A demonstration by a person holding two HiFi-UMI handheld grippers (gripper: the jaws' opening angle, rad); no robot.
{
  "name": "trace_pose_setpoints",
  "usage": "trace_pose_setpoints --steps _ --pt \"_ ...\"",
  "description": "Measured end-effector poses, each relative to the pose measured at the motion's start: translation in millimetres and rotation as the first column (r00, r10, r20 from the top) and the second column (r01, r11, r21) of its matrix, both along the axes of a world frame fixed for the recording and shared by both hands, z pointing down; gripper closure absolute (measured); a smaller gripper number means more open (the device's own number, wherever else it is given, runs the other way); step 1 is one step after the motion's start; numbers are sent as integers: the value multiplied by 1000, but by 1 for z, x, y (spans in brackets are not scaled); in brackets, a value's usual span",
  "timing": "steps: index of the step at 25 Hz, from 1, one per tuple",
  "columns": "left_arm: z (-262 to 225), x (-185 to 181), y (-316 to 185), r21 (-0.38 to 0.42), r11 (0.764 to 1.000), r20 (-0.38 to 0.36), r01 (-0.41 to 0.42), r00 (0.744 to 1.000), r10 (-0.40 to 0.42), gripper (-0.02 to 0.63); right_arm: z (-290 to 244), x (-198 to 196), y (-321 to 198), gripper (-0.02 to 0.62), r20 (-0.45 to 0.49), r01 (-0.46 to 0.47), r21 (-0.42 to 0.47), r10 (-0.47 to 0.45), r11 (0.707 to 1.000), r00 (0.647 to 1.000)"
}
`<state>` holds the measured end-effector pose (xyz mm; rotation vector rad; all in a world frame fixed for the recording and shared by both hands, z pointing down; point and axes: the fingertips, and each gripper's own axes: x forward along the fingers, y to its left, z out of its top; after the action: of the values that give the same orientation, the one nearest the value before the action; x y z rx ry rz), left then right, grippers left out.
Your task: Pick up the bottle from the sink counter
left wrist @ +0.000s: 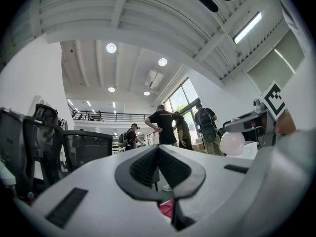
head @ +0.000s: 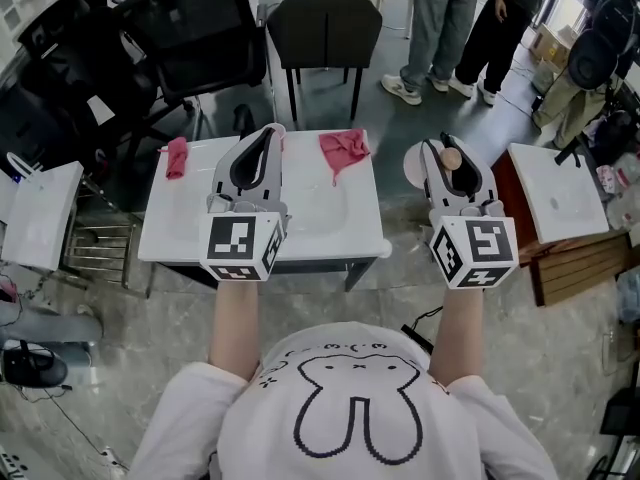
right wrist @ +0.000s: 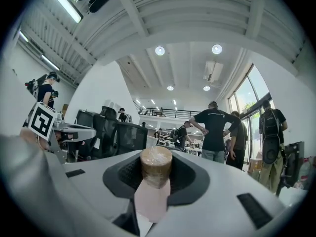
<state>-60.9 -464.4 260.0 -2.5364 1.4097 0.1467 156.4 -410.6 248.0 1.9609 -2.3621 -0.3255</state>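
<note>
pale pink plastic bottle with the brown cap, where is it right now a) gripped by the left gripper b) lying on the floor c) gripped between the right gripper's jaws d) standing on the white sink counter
C: the right gripper view shows the pale pink plastic bottle pinched between the jaws of the right gripper, off the white sink counter.

Left pink cloth (head: pixel 176 156): bunched, small
Right pink cloth (head: pixel 343 151): larger, well apart from the first
Dark chair (head: pixel 325 28): behind the cloths, seat facing this way
Office chairs (head: pixel 190 28): black, crowded at upper left
People (head: pixel 440 28): standing at upper right, legs showing
White basins: one (head: pixel 558 190) on a wooden stand (head: pixel 575 258) at right, another (head: pixel 40 213) at left
Ceiling lights (right wrist: pixel 160 50): round, lit
</note>
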Motion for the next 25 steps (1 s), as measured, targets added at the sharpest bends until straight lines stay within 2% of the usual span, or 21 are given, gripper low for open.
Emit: trace_pose_setpoints --steps 9,25 --pt "-13 1 3 34 999 7 0 1000 -1 597 -13 9 9 462 12 -39 42 39 998 999" --pt "-14 -8 5 45 999 18 5 1000 -6 597 -13 -4 8 462 13 -25 49 25 998 1000"
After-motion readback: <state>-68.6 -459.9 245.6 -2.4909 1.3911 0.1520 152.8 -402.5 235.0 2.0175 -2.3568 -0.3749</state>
